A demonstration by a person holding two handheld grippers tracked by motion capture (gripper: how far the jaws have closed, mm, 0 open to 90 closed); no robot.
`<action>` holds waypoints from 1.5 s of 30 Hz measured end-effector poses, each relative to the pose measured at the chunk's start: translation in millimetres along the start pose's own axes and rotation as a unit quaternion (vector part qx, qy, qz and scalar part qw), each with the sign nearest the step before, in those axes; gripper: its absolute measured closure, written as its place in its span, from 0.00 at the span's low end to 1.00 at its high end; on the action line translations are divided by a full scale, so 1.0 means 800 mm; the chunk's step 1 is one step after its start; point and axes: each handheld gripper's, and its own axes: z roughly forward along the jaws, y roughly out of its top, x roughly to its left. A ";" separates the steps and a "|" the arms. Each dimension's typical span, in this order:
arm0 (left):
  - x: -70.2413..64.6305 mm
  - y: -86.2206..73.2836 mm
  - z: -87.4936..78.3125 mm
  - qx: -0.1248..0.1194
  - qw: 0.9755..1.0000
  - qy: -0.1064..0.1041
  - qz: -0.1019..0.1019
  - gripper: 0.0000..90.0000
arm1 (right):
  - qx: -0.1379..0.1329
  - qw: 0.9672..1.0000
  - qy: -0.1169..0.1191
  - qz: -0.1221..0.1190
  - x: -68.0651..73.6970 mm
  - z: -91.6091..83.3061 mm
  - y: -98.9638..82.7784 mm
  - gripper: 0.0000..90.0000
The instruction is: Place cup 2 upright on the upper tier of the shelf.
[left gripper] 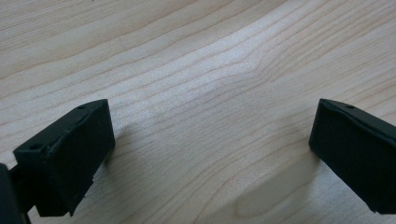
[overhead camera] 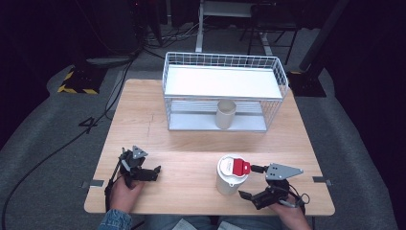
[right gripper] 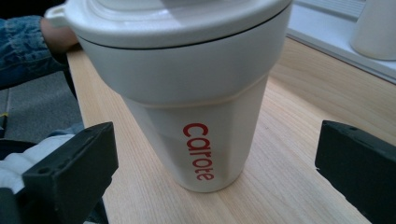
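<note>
Right tongs (overhead camera: 252, 185) sit wide apart, lined up on the white lidded tumbler (overhead camera: 231, 174) near the worktop's (overhead camera: 191, 139) front edge. Left tongs (overhead camera: 152, 173) gape over bare wood (idle). Looks pre-grab: push forward, squeeze. Wire rack (overhead camera: 222, 91) and another cup (overhead camera: 225, 114) beyond.

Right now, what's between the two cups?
Just bare wooden table and the wire rack's front edge, seen in the high view, between lidded cup and open cup.
</note>
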 end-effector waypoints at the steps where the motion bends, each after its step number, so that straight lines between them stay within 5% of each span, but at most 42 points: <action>1: 0.000 0.000 0.000 0.000 1.000 0.000 0.000 0.01 | 0.004 1.000 -0.003 0.003 0.001 0.004 0.001 0.00; 17: 0.000 0.000 0.000 0.000 1.000 0.000 0.000 0.01 | -0.007 1.000 0.005 0.015 0.006 0.040 0.007 0.00; 40: 0.000 0.000 0.000 0.000 1.000 0.000 0.000 0.01 | -0.054 0.998 -0.012 0.009 0.014 0.062 0.007 0.00; 45: 0.000 0.000 0.000 0.000 1.000 0.000 0.000 0.01 | -0.065 0.998 -0.005 0.010 0.014 0.064 0.004 0.08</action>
